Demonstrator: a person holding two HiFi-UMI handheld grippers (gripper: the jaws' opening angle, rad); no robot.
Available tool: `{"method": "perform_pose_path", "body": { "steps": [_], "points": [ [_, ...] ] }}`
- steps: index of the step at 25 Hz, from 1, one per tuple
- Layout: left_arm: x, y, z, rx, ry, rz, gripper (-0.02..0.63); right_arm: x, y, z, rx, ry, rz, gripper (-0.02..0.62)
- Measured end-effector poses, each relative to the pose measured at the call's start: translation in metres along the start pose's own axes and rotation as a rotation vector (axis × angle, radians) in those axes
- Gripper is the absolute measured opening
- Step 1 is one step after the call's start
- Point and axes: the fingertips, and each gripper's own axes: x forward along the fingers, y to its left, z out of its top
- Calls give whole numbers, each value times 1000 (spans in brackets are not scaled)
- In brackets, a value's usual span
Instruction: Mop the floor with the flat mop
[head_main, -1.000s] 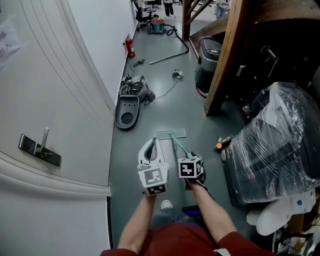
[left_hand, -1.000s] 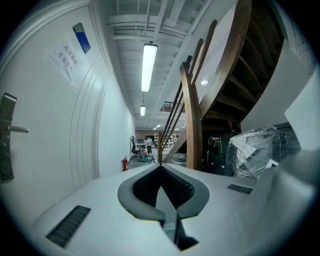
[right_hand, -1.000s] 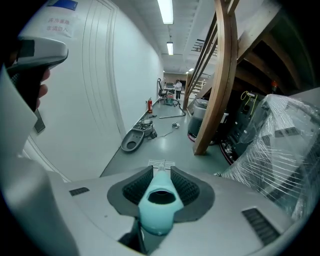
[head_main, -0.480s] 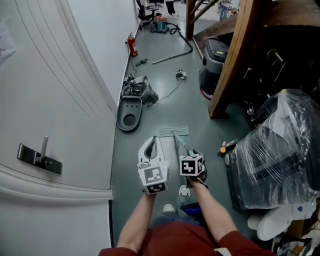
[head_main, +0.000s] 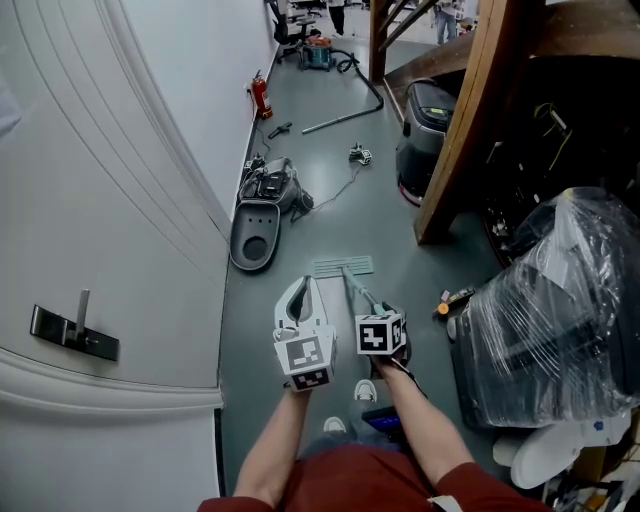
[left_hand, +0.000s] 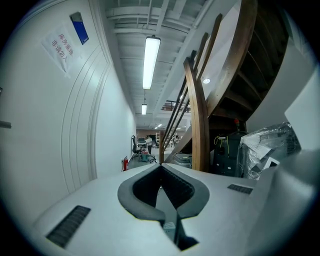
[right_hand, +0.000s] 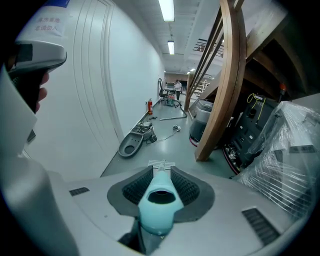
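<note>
The flat mop's pale head (head_main: 342, 267) lies on the grey-green floor ahead of me. Its teal handle (head_main: 360, 293) slants back up into my right gripper (head_main: 378, 322), which is shut on it. In the right gripper view the handle's teal end (right_hand: 159, 200) sits between the pads, and the mop head (right_hand: 161, 163) shows just beyond. My left gripper (head_main: 300, 297) hovers beside the handle on its left, shut, with nothing in it. The left gripper view shows its tips (left_hand: 161, 167) meeting, and they point down the corridor.
A white curved wall with a metal handle (head_main: 75, 330) runs along the left. A grey oval housing (head_main: 252, 228) and cables lie by the wall. A wooden stair beam (head_main: 462, 130), a dark machine (head_main: 425, 110) and a plastic-wrapped bulk (head_main: 555, 290) crowd the right. My shoe (head_main: 365, 388) is below the grippers.
I have stepped forward along the corridor, and a shoe has come into view under the grippers. Both grippers keep the same pose, and the mop stays in the right one.
</note>
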Motion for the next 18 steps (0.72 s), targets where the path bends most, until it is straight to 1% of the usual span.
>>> {"method": "perform_pose_path", "body": {
  "steps": [9, 14, 18],
  "points": [
    [-10, 6, 3, -4, -11, 9, 15, -3, 6, -8, 5, 17, 1, 120],
    [-28, 18, 3, -17, -21, 13, 15, -13, 14, -23, 13, 39, -12, 120],
    [-48, 28, 0, -22, -25, 9, 15, -26, 29, -32, 14, 37, -23, 118]
  ]
}}
